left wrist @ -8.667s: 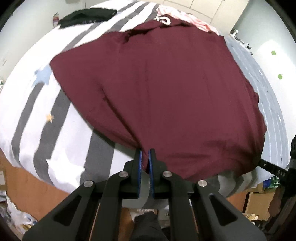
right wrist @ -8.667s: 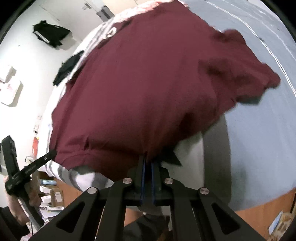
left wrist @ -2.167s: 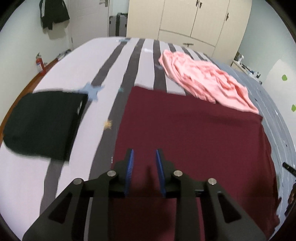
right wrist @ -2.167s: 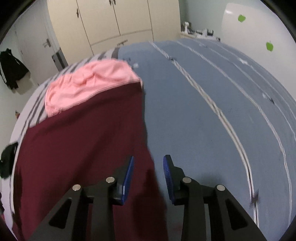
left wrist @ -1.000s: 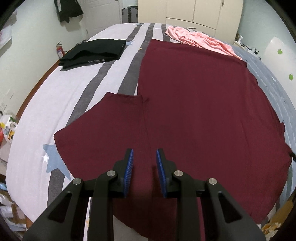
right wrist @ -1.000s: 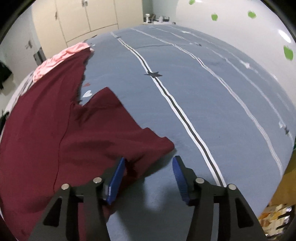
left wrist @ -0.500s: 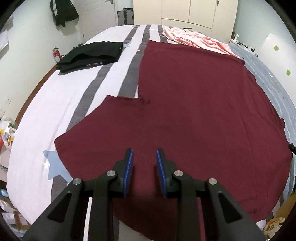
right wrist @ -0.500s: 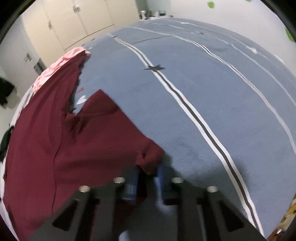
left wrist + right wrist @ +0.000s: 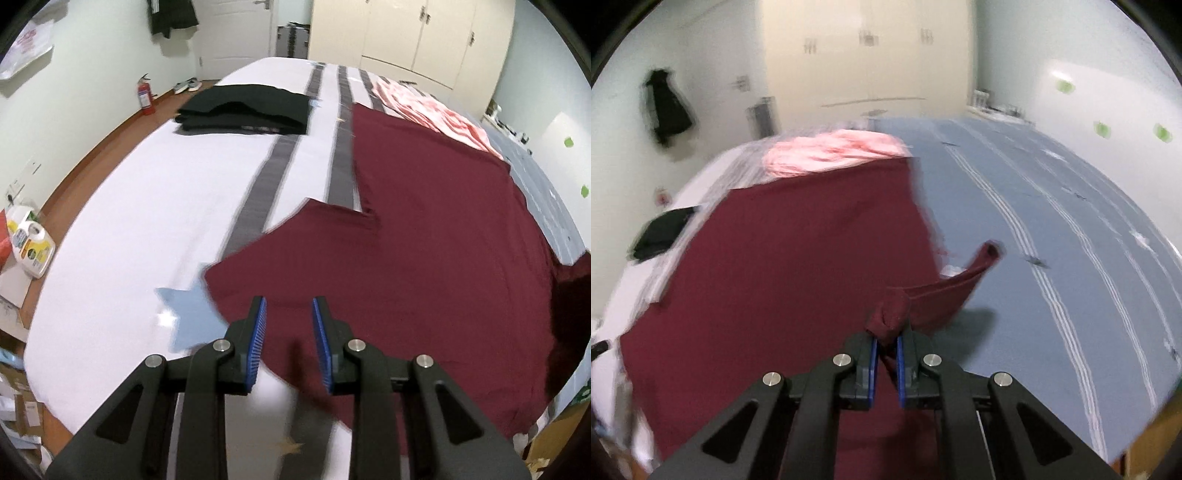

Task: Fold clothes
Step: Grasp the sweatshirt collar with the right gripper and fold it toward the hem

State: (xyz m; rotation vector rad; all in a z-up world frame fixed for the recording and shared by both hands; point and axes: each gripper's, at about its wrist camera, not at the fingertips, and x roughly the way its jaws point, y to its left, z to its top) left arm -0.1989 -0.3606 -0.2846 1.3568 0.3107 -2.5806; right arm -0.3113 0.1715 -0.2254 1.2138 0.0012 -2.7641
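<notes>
A large maroon shirt (image 9: 424, 236) lies spread flat on the bed, its left sleeve (image 9: 295, 251) reaching out over the white striped sheet. My left gripper (image 9: 288, 332) hangs open just above that sleeve's near edge, with nothing between its blue pads. In the right wrist view the same maroon shirt (image 9: 798, 251) covers the bed's middle. My right gripper (image 9: 885, 341) is shut on the bunched tip of the right sleeve (image 9: 945, 291), which is lifted off the blue sheet and drawn inward over the body.
A folded black garment (image 9: 247, 109) lies at the far left of the bed and a crumpled pink garment (image 9: 428, 107) beyond the shirt's hem. A fire extinguisher (image 9: 145, 94) and a detergent jug (image 9: 32, 245) stand on the floor left. Wardrobes (image 9: 406, 33) fill the back wall.
My right gripper closed on the right sleeve's tip and lifted it up and inward. My left gripper shifted left, toward the left sleeve's edge, still open.
</notes>
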